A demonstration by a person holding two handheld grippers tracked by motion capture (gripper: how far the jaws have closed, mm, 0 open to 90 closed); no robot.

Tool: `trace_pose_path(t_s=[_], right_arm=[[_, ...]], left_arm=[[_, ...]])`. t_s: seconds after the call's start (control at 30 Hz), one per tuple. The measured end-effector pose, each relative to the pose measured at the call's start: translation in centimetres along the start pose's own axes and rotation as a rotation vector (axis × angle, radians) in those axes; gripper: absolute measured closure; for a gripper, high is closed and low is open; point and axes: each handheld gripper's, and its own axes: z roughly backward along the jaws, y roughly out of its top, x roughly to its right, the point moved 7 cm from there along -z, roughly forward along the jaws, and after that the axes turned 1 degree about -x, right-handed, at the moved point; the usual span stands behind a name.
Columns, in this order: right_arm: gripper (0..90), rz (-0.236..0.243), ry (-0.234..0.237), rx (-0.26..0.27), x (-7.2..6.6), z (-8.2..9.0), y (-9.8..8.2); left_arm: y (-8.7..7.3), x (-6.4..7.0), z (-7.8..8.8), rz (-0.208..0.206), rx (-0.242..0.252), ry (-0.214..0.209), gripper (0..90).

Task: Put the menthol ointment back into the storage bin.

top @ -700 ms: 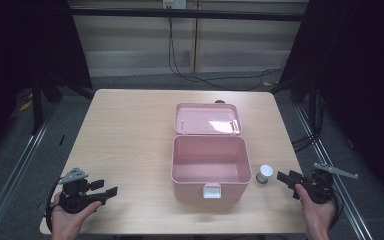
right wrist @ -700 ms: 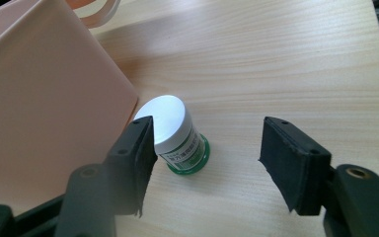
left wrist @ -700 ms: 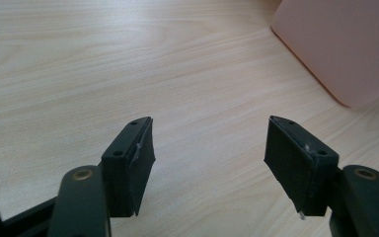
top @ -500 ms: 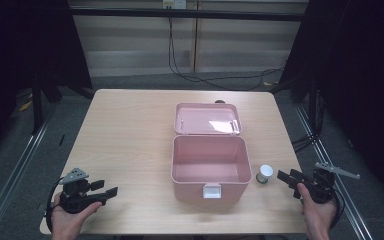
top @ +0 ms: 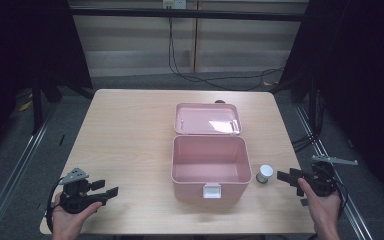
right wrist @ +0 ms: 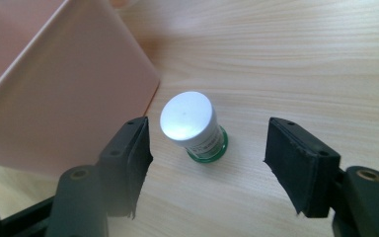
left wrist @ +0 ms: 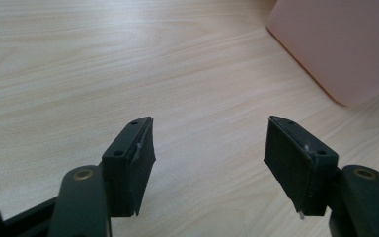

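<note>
A pink box [top: 208, 166] stands open and empty in the middle of the table, its lid [top: 207, 119] folded back. A small white-capped bottle with a green base [top: 265, 174] [right wrist: 194, 127] stands upright just right of the box. My right gripper [top: 294, 180] [right wrist: 206, 165] is open at the table's right front, and the bottle stands just beyond and between its jaws. My left gripper [top: 105, 190] [left wrist: 209, 153] is open at the left front, nothing between its jaws, pointing toward the box [left wrist: 340, 44].
The light wooden table [top: 130, 140] has bare surface left of the box. Dark frames, rails and cables surround the table. A small dark object [top: 220, 102] lies behind the lid.
The right gripper has shifted slightly along the right front edge near the bottle. The left gripper has barely moved.
</note>
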Motion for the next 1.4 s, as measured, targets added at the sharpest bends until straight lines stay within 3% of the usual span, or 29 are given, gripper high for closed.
trace_pose_path(t_s=[0.13, 0.2, 0.33, 0.47, 0.6, 0.67, 1.1, 1.4], right_arm=[[32.1, 0.030, 0.025, -0.061, -0.5, -0.3, 0.8], [30.4, 0.050, 0.033, -0.140, -0.9, -0.8, 0.7], [32.6, 0.080, 0.048, -0.221, -1.5, -1.5, 0.9], [35.1, 0.091, 0.043, -0.260, -1.7, -1.7, 1.2], [35.5, 0.104, 0.027, -0.356, -2.2, -2.0, 1.7], [35.5, 0.112, 0.027, -0.362, -2.2, -2.1, 1.8], [33.9, 0.155, -0.010, -0.547, -2.6, -2.9, 3.0], [37.0, 0.166, -0.043, -0.624, -2.5, -3.6, 3.5]], left_arm=[[0.0, -0.1, -0.1, -0.005, -0.007, 0.003, 36.0], [-0.1, 0.0, -0.1, -0.006, -0.009, 0.001, 36.0], [-0.1, 0.0, -0.1, 0.001, -0.009, -0.001, 36.0], [-0.1, -0.1, -0.1, 0.007, -0.006, -0.003, 36.0], [0.0, -0.1, -0.1, 0.000, -0.011, -0.006, 36.0], [0.0, -0.1, -0.2, -0.005, -0.011, -0.005, 36.0], [-0.1, -0.1, -0.3, -0.001, -0.018, -0.007, 36.0], [-0.1, -0.1, -0.3, -0.002, -0.023, -0.009, 36.0]])
